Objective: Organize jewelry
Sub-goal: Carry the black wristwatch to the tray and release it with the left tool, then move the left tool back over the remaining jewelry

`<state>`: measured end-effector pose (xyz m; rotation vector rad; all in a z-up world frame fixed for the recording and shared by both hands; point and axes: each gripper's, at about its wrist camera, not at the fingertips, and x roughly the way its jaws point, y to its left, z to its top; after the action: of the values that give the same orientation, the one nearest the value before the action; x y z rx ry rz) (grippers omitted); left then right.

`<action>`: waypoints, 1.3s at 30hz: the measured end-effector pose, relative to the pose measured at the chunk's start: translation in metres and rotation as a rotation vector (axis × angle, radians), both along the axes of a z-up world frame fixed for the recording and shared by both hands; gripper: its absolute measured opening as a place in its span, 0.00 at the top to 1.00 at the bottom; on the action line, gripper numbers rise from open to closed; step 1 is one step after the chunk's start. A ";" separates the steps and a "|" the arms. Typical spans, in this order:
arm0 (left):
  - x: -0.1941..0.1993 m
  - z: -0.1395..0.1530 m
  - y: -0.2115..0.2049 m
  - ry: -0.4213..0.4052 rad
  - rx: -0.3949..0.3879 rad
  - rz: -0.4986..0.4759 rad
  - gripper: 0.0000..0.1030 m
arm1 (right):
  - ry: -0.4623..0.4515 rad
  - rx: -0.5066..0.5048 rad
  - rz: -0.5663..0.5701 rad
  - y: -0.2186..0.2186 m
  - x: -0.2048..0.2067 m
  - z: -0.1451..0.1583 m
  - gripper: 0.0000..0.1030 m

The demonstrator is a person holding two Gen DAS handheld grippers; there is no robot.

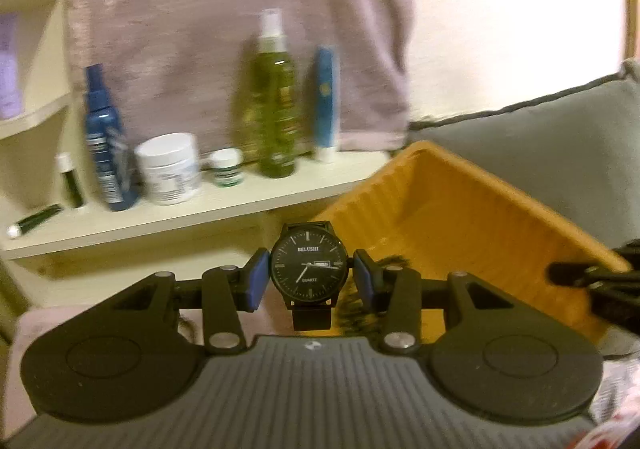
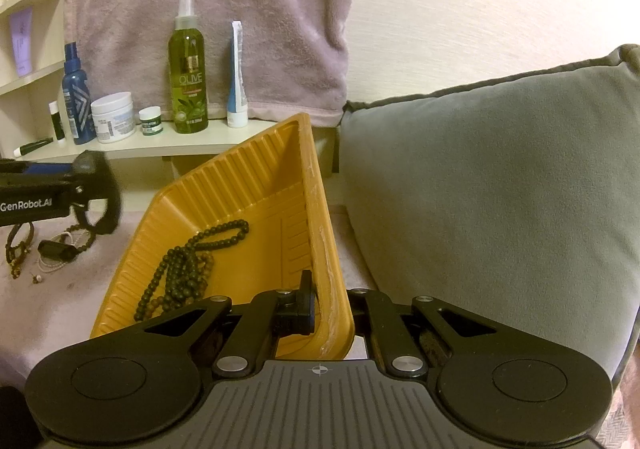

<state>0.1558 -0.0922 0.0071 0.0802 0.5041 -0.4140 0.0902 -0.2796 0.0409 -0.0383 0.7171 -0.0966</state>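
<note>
Mid-transfer, judging by the scene: left gripper [image 1: 308, 275] closed on the black quartz wristwatch [image 1: 307, 269], blue pads at both sides of the case, carried beside the yellow ribbed tray [image 2: 256, 185]. Right gripper [image 2: 332, 309] clamped on the tray's rim, holding it tilted, the bead necklace [image 2: 180, 269] already inside. Next, probably: bring the watch over the tray and release gently. Other bracelets [image 2: 24, 245] waiting on the pink blanket [image 2: 60, 301].
</note>
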 end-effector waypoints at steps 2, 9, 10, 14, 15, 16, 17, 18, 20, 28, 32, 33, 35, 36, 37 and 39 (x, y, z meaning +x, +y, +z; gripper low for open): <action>-0.001 0.000 -0.004 0.007 -0.030 -0.043 0.60 | 0.000 0.001 0.000 0.000 0.000 0.000 0.94; -0.007 -0.020 -0.022 0.067 -0.012 -0.160 0.60 | 0.002 0.005 -0.002 -0.002 0.000 -0.001 0.94; -0.008 -0.024 -0.023 0.080 -0.011 -0.162 0.60 | 0.002 0.006 -0.002 -0.002 0.001 -0.001 0.94; -0.008 -0.040 -0.025 0.137 0.004 -0.180 0.60 | 0.002 0.007 -0.003 -0.003 0.001 -0.001 0.94; -0.008 -0.043 -0.025 0.149 0.006 -0.185 0.60 | 0.003 0.008 -0.003 -0.003 0.001 -0.001 0.94; -0.010 -0.045 -0.025 0.154 0.004 -0.187 0.60 | 0.002 0.009 -0.003 -0.003 0.001 -0.001 0.94; -0.010 -0.046 -0.024 0.159 0.003 -0.187 0.60 | 0.002 0.009 -0.003 -0.003 0.001 -0.001 0.94; -0.010 -0.047 -0.025 0.166 0.005 -0.189 0.60 | 0.003 0.009 -0.004 -0.003 0.001 -0.001 0.94; -0.012 -0.048 -0.025 0.169 0.006 -0.191 0.60 | 0.002 0.009 -0.003 -0.004 0.002 -0.002 0.94; -0.015 -0.043 -0.020 0.139 -0.001 -0.155 0.60 | 0.002 0.009 0.000 -0.004 0.002 -0.001 0.94; -0.021 -0.042 -0.013 0.131 0.002 -0.129 0.59 | -0.001 0.005 -0.001 -0.003 0.001 -0.001 0.94; -0.022 -0.042 -0.011 0.131 0.001 -0.122 0.59 | -0.001 0.005 -0.001 -0.003 0.002 -0.002 0.94; -0.024 -0.042 -0.005 0.124 -0.004 -0.101 0.59 | 0.000 0.005 -0.001 -0.003 0.002 -0.002 0.94; -0.025 -0.042 -0.001 0.121 -0.003 -0.090 0.59 | -0.001 0.005 0.000 -0.003 0.001 -0.002 0.94; -0.027 -0.042 0.003 0.115 -0.001 -0.074 0.59 | -0.001 0.006 -0.001 -0.003 0.001 -0.002 0.94; -0.029 -0.041 0.014 0.105 0.000 -0.039 0.59 | -0.001 0.004 -0.001 -0.003 0.001 -0.002 0.94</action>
<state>0.1273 -0.0784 -0.0342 0.0691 0.6064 -0.4583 0.0915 -0.2823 0.0386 -0.0339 0.7164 -0.0961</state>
